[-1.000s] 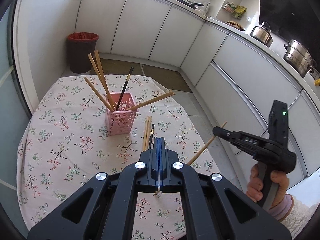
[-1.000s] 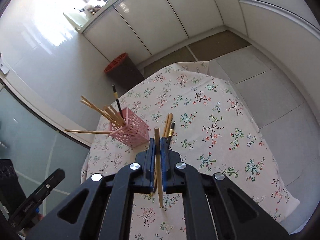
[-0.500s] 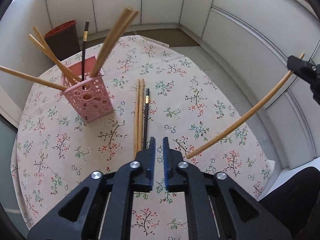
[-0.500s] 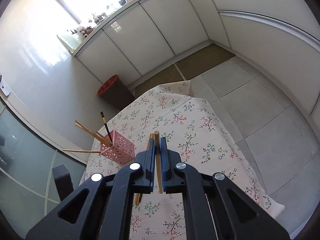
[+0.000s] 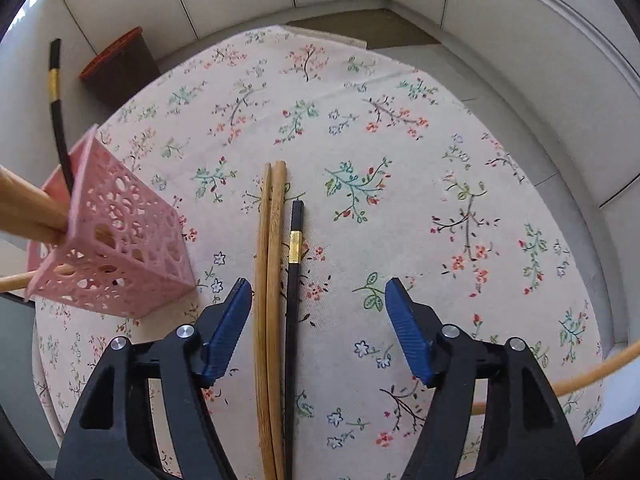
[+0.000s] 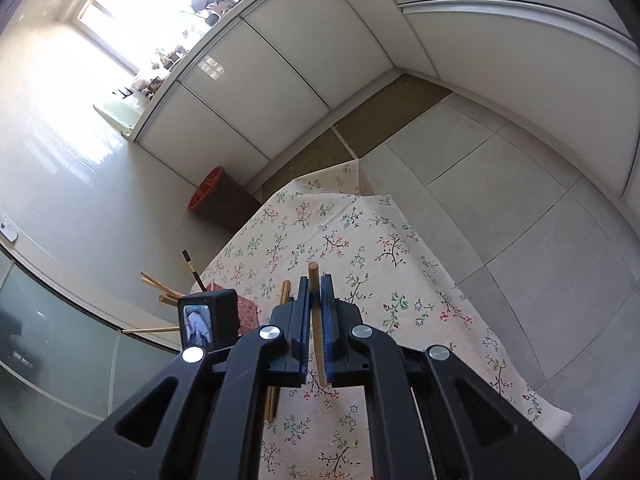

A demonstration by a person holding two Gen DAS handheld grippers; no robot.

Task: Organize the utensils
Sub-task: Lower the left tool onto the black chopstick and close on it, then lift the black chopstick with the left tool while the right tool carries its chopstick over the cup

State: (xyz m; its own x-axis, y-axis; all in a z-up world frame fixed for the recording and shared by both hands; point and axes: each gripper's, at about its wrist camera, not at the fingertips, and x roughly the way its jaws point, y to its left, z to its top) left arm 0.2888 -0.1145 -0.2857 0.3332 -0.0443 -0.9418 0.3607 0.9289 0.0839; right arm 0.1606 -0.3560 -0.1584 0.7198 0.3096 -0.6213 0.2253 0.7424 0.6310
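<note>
On the floral tablecloth [image 5: 400,216], just right of the pink basket [image 5: 116,248], three chopsticks lie side by side: two wooden chopsticks [image 5: 269,280] touching each other, and one black chopstick [image 5: 294,280] with a gold band close against their right side. All three point away from the camera, their far ends level with the basket.

The left gripper [image 5: 318,300] hangs steeply over these three chopsticks. Its jaws are opening and stand wide apart. The chopsticks lie between the blue pads [image 5: 228,328], nearer the left pad, and neither pad presses on them.

The pink basket leans in the left wrist view and holds several wooden chopsticks [image 5: 28,208] and one black chopstick with a gold band [image 5: 60,128]; they fan out over its rim toward the left.

The right gripper [image 6: 316,296] is closed on a single wooden chopstick [image 6: 314,276]. The stick runs lengthwise between the pads, its blunt end projecting past the fingertips. In the left wrist view the same stick [image 5: 592,376] enters from the right edge, right of the basket and beyond the left gripper.

Beyond the basket, off the table, a brown bin [image 6: 224,196] with a red rim stands on the floor by the white cabinets [image 6: 280,80].
</note>
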